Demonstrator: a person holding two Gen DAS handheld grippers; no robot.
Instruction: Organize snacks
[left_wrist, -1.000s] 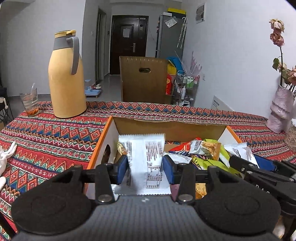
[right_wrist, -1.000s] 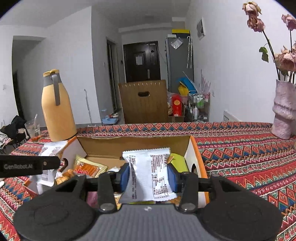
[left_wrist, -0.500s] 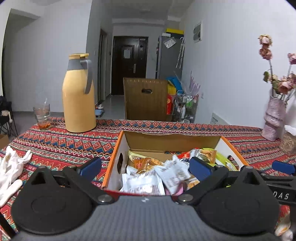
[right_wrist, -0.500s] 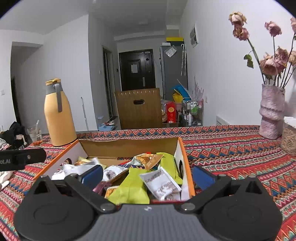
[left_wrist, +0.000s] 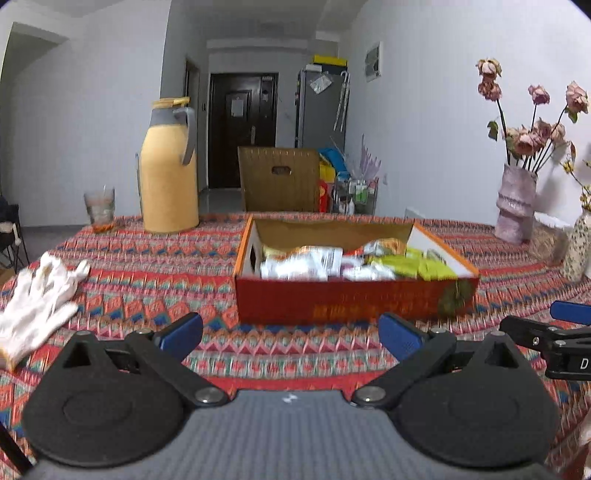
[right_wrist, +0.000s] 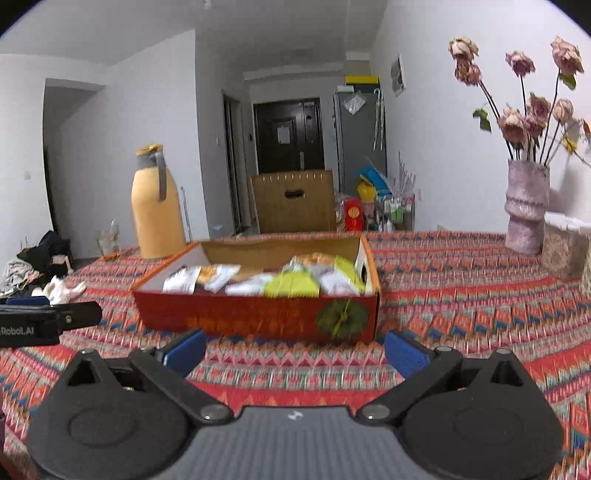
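The snack box (left_wrist: 354, 302) sits on the patterned tablecloth (left_wrist: 155, 280), straight ahead of both sets of fingers and a little way past their tips, not touching them. Its long side runs left to right across the view, so the red front wall faces the fingers and the open top faces up. The snack packets (left_wrist: 351, 262) lie in a loose pile inside it, white ones more to the left and green ones more to the right; they look blurry, so I cannot tell which way each 1 points. The left gripper (left_wrist: 290, 334) has its 2 blue fingers spread wide and holds nothing. The right gripper (right_wrist: 295, 350) is spread wide too, and it is empty as well. From the left gripper the box lies ahead and a bit to the right; from the right gripper it lies ahead and a bit to the left. Both look about as near, so I cannot tell which is closer. No loose packets show on the cloth, so I think the tidying may be nearly done. Off to the left of the left fingers lie white gloves (left_wrist: 40, 291). Farther back and left stand a yellow jug (left_wrist: 168, 170) and a glass (left_wrist: 99, 208), and far right is a vase of dried roses (left_wrist: 515, 203).
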